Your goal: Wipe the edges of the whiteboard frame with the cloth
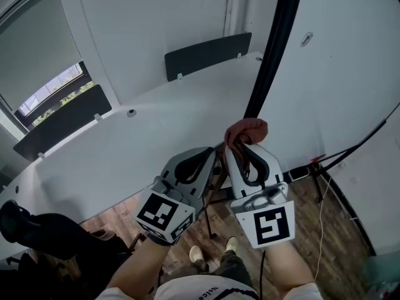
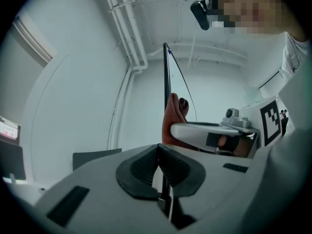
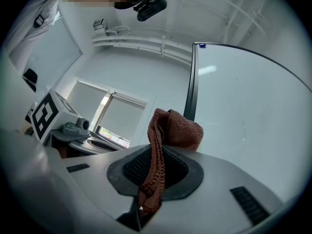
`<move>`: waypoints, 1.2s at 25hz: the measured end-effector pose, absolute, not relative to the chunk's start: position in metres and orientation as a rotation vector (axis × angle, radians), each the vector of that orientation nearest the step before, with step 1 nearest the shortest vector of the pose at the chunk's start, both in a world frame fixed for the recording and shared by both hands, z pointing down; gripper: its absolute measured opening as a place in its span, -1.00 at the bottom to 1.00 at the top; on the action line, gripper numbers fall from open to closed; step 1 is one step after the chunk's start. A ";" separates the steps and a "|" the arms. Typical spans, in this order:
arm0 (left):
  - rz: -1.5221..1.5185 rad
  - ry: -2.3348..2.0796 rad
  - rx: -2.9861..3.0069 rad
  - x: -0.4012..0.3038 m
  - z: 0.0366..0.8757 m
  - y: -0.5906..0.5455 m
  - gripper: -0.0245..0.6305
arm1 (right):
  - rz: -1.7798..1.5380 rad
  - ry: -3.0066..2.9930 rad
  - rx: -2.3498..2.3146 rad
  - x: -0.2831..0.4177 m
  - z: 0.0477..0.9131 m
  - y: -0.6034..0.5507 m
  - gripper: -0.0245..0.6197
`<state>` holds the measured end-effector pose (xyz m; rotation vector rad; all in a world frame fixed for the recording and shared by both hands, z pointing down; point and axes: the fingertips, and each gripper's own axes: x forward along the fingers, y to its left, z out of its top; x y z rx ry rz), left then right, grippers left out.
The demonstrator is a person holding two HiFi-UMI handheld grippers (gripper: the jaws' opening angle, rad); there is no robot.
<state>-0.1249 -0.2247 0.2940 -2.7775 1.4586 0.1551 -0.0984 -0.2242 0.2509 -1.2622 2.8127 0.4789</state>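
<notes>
Long white curved desk [image 1: 156, 130], dark divider panel [image 1: 206, 54] upright at its far edge, second dark panel [image 1: 62, 120] further left, round grommet [image 1: 131, 112] in the desktop, black chair [image 1: 37, 230] lower left, wood-plank floor [image 1: 337, 230], power strip [image 1: 299, 172], thin white cable [image 1: 321, 211], window [image 1: 50, 89], white ceiling pipes [image 2: 129, 28].

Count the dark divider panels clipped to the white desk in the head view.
2. One divider panel stands on the desk's far edge, top centre; the other on its left edge, near the window. More may lie outside the frame.
</notes>
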 end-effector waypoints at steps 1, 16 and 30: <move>0.155 1.458 -2.780 -0.124 0.297 -0.225 -0.90 | 0.476 2.820 -1.262 -0.098 0.258 -0.225 -0.79; 0.121 1.463 -2.798 -0.113 0.350 -0.223 -0.90 | 0.854 3.092 -1.199 -0.095 0.362 -0.218 -0.79; 0.197 1.466 -2.750 -0.120 0.393 -0.226 -0.90 | 0.273 2.836 -1.278 -0.068 0.435 -0.230 -0.79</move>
